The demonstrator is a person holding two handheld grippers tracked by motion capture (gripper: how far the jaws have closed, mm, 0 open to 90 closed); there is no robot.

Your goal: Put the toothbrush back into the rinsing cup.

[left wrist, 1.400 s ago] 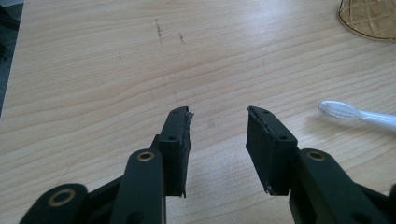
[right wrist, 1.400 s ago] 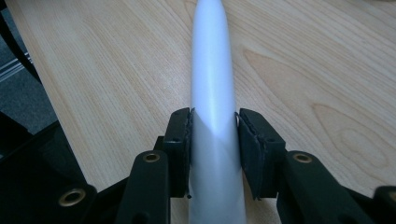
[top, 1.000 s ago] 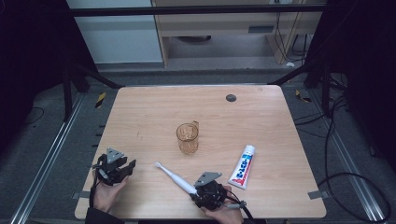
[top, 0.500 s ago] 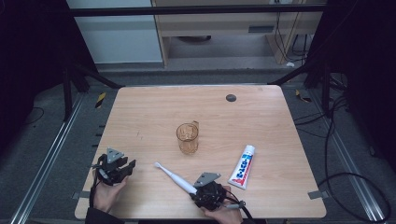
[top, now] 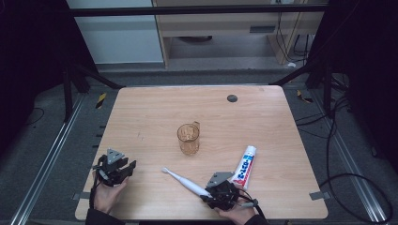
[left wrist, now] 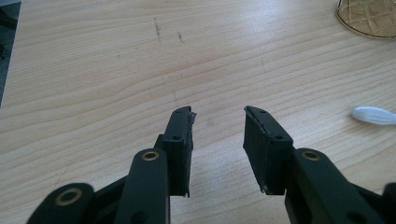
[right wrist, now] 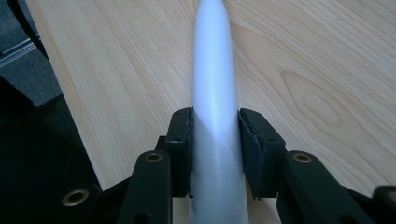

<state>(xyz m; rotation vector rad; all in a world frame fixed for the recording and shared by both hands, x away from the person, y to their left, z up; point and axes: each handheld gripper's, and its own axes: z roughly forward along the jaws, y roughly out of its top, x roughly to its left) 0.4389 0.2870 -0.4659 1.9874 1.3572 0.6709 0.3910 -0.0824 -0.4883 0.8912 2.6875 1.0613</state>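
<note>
A white electric toothbrush [top: 180,180] lies slantwise near the table's front edge, its head pointing to the back left. My right gripper [top: 209,194] is shut on its thick handle [right wrist: 212,56], both pads pressing its sides in the right gripper view. My left gripper [top: 129,166] rests at the front left corner in a hand, jaws open with nothing between them [left wrist: 218,112]. In the left gripper view the brush head [left wrist: 373,115] lies off to the right. An amber glass cup [top: 188,139] stands upright mid-table, apart from both grippers.
A white, red and blue toothpaste tube [top: 245,166] lies just right of my right gripper. A small dark round spot [top: 232,98] sits near the wooden table's [top: 155,112] back edge. Metal rails and cables run along the floor on both sides.
My right gripper and the toothbrush in it have shifted a little to the right. The left gripper, cup and tube have kept their places.
</note>
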